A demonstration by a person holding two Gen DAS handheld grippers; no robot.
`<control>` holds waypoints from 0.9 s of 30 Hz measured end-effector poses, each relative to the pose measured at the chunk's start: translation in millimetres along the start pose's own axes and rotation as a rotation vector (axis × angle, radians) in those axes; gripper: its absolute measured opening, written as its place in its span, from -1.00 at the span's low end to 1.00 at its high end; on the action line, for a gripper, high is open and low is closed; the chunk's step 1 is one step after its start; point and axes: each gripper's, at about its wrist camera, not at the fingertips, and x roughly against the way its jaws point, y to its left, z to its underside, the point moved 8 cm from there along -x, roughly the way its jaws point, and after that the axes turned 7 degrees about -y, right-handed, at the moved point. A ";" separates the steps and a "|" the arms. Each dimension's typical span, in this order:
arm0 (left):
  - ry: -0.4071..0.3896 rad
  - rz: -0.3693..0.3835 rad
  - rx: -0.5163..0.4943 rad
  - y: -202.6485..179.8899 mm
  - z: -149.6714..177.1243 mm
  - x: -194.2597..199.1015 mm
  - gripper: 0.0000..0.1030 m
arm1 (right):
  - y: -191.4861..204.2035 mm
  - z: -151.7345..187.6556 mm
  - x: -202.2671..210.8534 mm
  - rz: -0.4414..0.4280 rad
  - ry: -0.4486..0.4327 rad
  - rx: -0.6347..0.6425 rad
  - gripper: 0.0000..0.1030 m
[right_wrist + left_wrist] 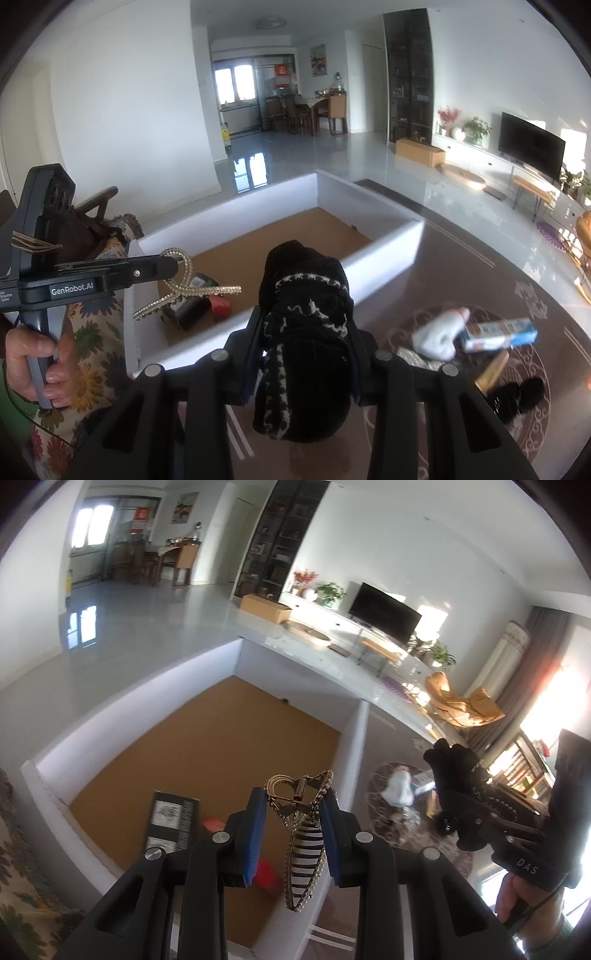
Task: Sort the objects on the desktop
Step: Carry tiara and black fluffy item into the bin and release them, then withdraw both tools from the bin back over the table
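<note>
My left gripper [293, 812] is shut on a gold hair claw clip [303, 838], pinched between the blue pads [256, 834] and hanging over the white box [354, 746]. In the right wrist view that clip [184, 291] sticks out of the left gripper [177, 264] above the box's near left corner. My right gripper [306, 325] is shut on a black knitted piece with white trim [303, 280], bunched between its fingers above the box's near wall [380, 251]. The left wrist view shows the same black bundle [450, 768] at the right.
The box has a brown floor holding a black carton [171, 823] and a red item [266, 875]. On the patterned brown table lie a white bottle [439, 332], a blue-white carton [498, 334], a wooden comb [491, 373] and a black item [517, 398]. Flowered cloth [92, 369] lies left.
</note>
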 end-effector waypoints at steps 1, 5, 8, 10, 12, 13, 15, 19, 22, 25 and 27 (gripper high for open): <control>0.013 -0.035 -0.001 13.4 -2.9 -8.7 -0.43 | 9.2 -9.9 -17.8 -0.016 0.006 -0.003 -0.26; 0.127 -0.125 0.002 55.5 6.3 -51.6 -0.43 | 39.0 -20.4 -94.4 -0.069 0.087 -0.024 -0.26; 0.238 -0.215 0.007 78.0 24.9 -80.0 -0.37 | 48.4 -2.1 -147.6 -0.088 0.216 -0.064 -0.17; 0.247 -0.236 0.011 84.3 32.0 -87.8 -0.17 | 48.5 8.5 -168.4 -0.079 0.257 -0.077 0.38; 0.214 -0.240 0.020 87.8 33.1 -82.6 0.29 | 45.3 12.4 -172.9 -0.071 0.245 -0.086 0.56; 0.190 -0.246 0.017 89.8 32.1 -76.3 0.60 | 42.6 12.2 -171.3 -0.069 0.233 -0.093 0.57; 0.140 -0.260 0.003 86.9 29.8 -66.7 0.63 | 33.0 12.8 -161.1 -0.071 0.204 -0.115 0.61; 0.045 -0.201 -0.012 46.0 26.4 -38.4 0.63 | 4.3 15.2 -105.2 -0.033 0.073 -0.122 0.69; -0.015 -0.083 -0.082 -17.3 33.7 -9.3 0.64 | -28.7 35.9 -45.1 0.041 -0.023 -0.135 0.99; 0.004 0.096 -0.161 -95.6 57.8 7.1 0.88 | -76.4 86.0 10.9 0.180 -0.034 -0.152 1.00; 0.042 0.199 -0.207 -138.5 86.8 13.7 1.00 | -112.6 130.0 41.4 0.301 0.005 -0.180 1.00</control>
